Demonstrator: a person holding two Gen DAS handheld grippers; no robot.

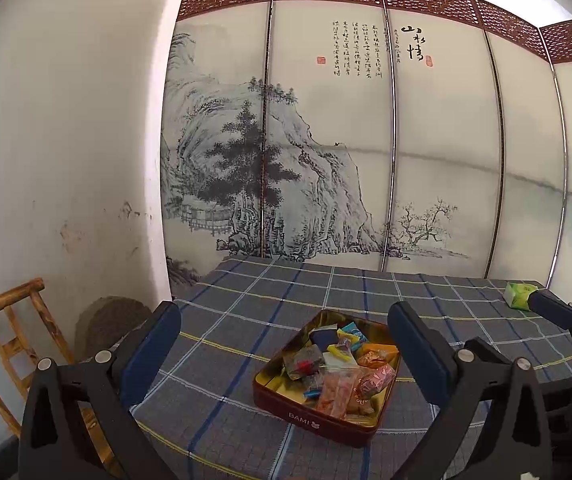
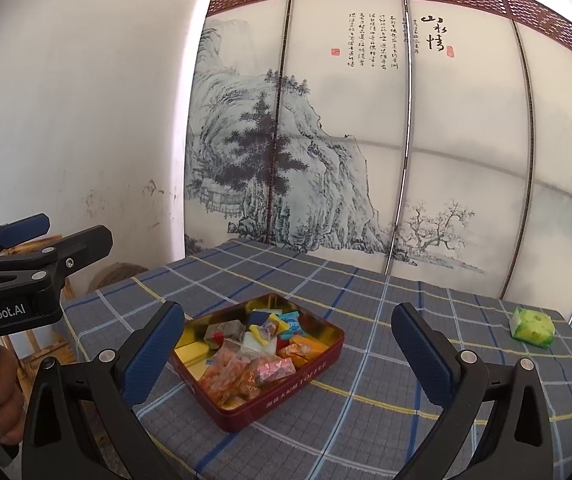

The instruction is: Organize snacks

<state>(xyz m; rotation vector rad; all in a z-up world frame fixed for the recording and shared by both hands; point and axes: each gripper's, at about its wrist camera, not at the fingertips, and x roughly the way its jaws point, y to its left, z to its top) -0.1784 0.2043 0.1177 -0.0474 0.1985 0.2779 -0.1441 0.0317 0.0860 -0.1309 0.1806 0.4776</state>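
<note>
On the checked blue-grey cloth (image 2: 366,380) sits a dark red tin (image 2: 286,390) with a gold lining — rectangular, rounded at the corners, lidless, lettered "BAMI" on one wall and "TOFFEE" on another. It lies near the table's front edge, between the fingers of both grippers as each camera sees it. Inside is a loose heap of wrapped snacks (image 1: 342,364): orange and pink packets toward the front, blue, yellow and white ones behind, with a dark clear-wrapped block at the left. One green packet (image 2: 532,322) lies apart, alone near the far right corner of the cloth. Left gripper (image 1: 283,354) and right gripper (image 2: 288,352) both hover above the table, jaws spread wide, holding nothing.
</note>
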